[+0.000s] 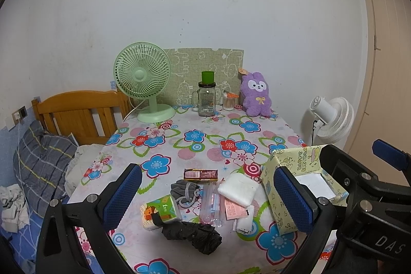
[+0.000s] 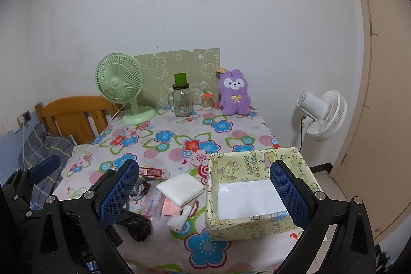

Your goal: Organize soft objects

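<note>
A floral-clothed table (image 1: 179,145) carries a pile near its front: a white folded towel (image 1: 239,188), a grey drawstring pouch (image 1: 183,190), a black folded umbrella (image 1: 192,234), a green tissue pack (image 1: 159,212), a small white cloth (image 1: 244,221), a clear plastic packet (image 1: 210,204) and a snack bar (image 1: 201,174). A yellow "happy birthday" box (image 2: 257,227), open-topped with white lining, stands right of the pile. A purple plush (image 1: 257,95) sits at the back. My left gripper (image 1: 208,197) hovers open above the pile. My right gripper (image 2: 204,189) is open over the towel (image 2: 179,188) and the box's left wall, holding nothing.
At the table's back stand a green desk fan (image 1: 142,78), a glass jar with a green lid (image 1: 206,99) and a small swab jar (image 1: 228,102). A wooden headboard (image 1: 77,114) and plaid pillow (image 1: 43,158) lie left. A white floor fan (image 2: 321,114) and a door (image 2: 380,94) are right.
</note>
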